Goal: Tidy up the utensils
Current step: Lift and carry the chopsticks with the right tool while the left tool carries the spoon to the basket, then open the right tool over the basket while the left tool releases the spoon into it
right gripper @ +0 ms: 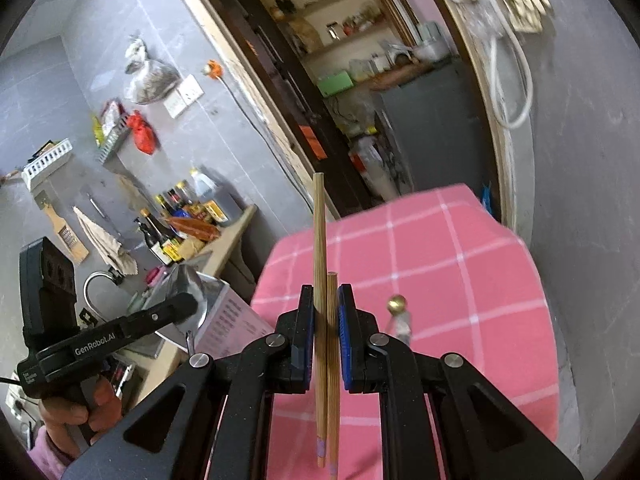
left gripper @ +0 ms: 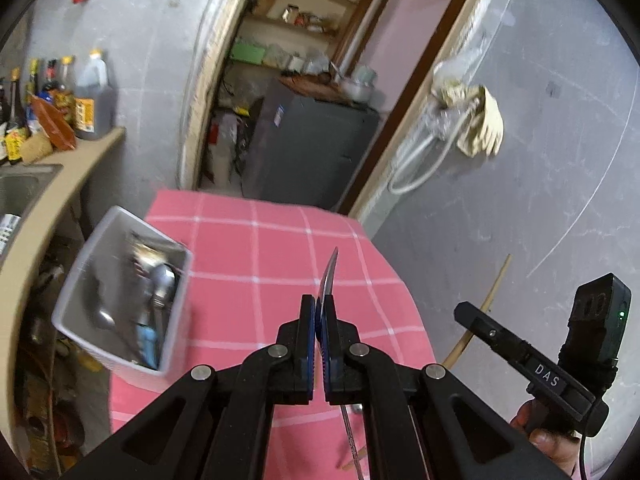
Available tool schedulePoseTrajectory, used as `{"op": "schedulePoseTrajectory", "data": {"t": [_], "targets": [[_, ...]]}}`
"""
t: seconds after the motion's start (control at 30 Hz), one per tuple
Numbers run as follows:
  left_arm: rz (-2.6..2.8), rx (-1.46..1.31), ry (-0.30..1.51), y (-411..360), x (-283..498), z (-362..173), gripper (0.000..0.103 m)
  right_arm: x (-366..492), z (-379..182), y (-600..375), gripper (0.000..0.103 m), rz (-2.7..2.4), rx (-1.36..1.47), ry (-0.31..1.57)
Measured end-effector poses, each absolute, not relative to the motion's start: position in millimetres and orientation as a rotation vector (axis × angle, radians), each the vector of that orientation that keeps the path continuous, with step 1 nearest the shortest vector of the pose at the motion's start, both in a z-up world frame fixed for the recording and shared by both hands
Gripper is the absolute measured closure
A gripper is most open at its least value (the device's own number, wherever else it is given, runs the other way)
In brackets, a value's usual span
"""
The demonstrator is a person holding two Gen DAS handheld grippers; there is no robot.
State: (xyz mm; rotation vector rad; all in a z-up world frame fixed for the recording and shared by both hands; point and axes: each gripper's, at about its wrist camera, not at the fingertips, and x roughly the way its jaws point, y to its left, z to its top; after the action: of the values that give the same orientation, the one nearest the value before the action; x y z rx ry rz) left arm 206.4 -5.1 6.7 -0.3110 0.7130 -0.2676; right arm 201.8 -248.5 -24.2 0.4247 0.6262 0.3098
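My left gripper (left gripper: pixel 320 306) is shut on a metal spoon (left gripper: pixel 330 276), seen edge-on, whose bowl sticks up past the pads and whose handle hangs below. It is held above the pink checked tablecloth (left gripper: pixel 260 240), to the right of a white rectangular utensil holder (left gripper: pixel 120 292) with several spoons inside. My right gripper (right gripper: pixel 323 296) is shut on a pair of wooden chopsticks (right gripper: pixel 320 248), held upright above the tablecloth (right gripper: pixel 440 248). The holder (right gripper: pixel 228 316) shows at lower left in the right wrist view. A utensil with a brass-coloured knob end (right gripper: pixel 397 304) lies beside the right fingers.
A counter (left gripper: pixel 80 160) with sauce bottles (left gripper: pixel 90 96) and a sink (left gripper: pixel 24 188) stands left of the table. A doorway with shelves and a dark grey cabinet (left gripper: pixel 308 144) lies behind it. A grey wall with a hose and a glove (left gripper: pixel 480 120) is to the right.
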Motion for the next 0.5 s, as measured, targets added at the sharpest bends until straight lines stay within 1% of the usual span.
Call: {"op": "schedulePoseTrajectory", "data": {"t": [0.2, 0.5], "targets": [[-0.241, -0.324, 0.645, 31.0, 194.3, 30.8, 0.100, 198.5, 16.8, -219.2, 0.093, 0.332, 0.380, 0.549], [-0.209, -0.332, 0.560, 74.4, 183.5, 55.4, 0.100, 204.1, 63.7, -169.5, 0.093, 0.393, 0.318, 0.473]]}}
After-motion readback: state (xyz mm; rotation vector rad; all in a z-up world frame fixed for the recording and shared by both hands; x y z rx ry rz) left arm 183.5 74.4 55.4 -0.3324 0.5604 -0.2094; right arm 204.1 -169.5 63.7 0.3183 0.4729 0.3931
